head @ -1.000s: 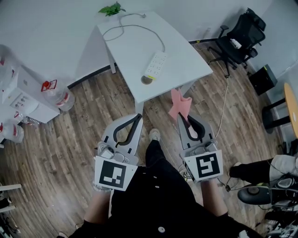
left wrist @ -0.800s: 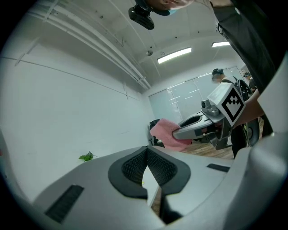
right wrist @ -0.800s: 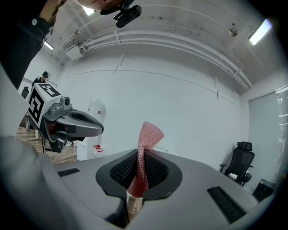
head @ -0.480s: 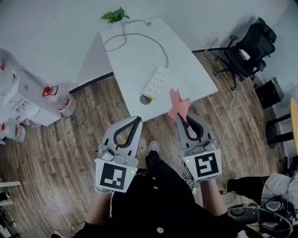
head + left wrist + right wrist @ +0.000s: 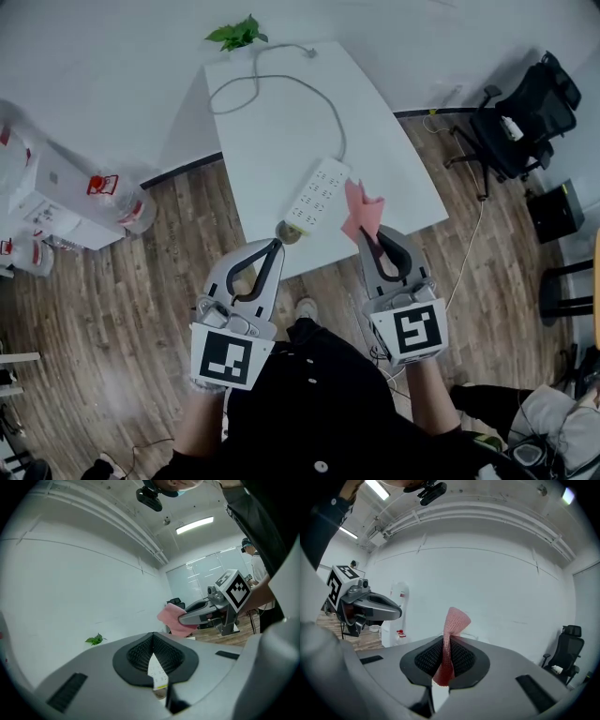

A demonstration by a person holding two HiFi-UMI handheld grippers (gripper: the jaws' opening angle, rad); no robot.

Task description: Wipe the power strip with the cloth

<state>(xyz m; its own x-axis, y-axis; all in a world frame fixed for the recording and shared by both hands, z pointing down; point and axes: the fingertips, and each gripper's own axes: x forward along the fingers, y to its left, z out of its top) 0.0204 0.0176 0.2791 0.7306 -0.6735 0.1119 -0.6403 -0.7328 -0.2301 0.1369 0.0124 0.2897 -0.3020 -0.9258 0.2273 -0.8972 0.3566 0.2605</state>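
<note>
My L gripper [image 5: 277, 246], lower left of centre in the head view, has its jaws pressed together at the tips w/ nothing between them. R gripper [image 5: 364, 234], lower right of centre, is clamped on the pink cloth [image 5: 362, 210]. The cloth sticks up past the tips, upright and a bit twisted in the R gripper view. Both tips sit over the near edge of the white table [image 5: 272, 131], mid-frame. The strip [image 5: 319, 194] lies flat on the table just beyond, running diagonally between the two tips. The cloth is just right of it; can't tell if they touch. The strip's grey cord [image 5: 281, 81] loops across the table's far half toward a plant [image 5: 236, 33] at the top of the frame. A black chair [image 5: 525, 103] stands upper right on the wood floor [image 5: 112, 300].
</note>
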